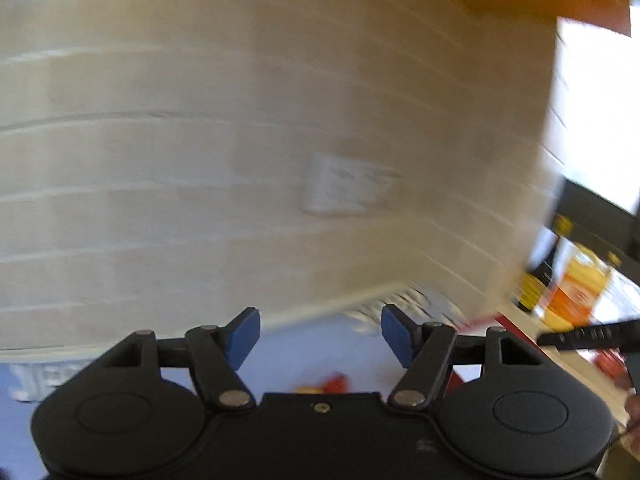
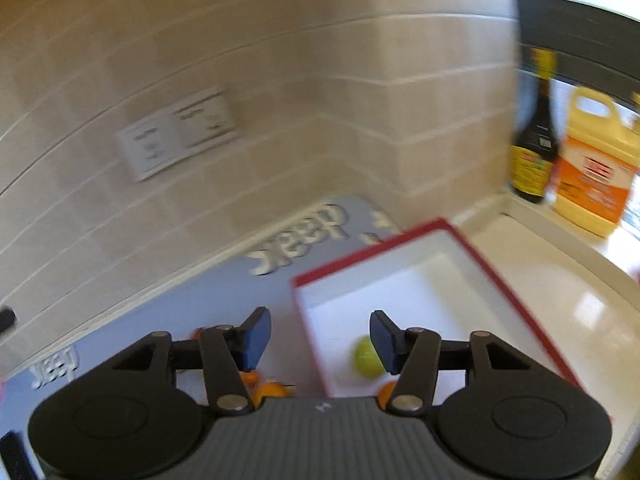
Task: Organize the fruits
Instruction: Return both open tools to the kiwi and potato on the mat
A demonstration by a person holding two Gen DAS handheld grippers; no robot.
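Two grippers up over the worktop (image 2: 532, 280), both empty, jaws spread wide on each. Landmark is the red-rimmed white box (image 2: 472, 252): blue mat (image 2: 224, 284) lies just left of it, tiled wall (image 2: 200, 40) behind, dark bottle (image 2: 534, 144) and yellow jug (image 2: 596, 168) off to its right rear. Right gripper (image 2: 318, 338) hangs over the box's near left corner. Inside the box, a green fruit (image 2: 366, 358) and an orange one beside it; more orange fruit (image 2: 272, 390) sits just outside on the mat. Left gripper (image 1: 320, 336) points mostly at wall, red and yellow fruit (image 1: 330, 384) below. Everything's blurred, so risk, I'd say: a hasty descent clips the box rim or nudges round fruit rolling.
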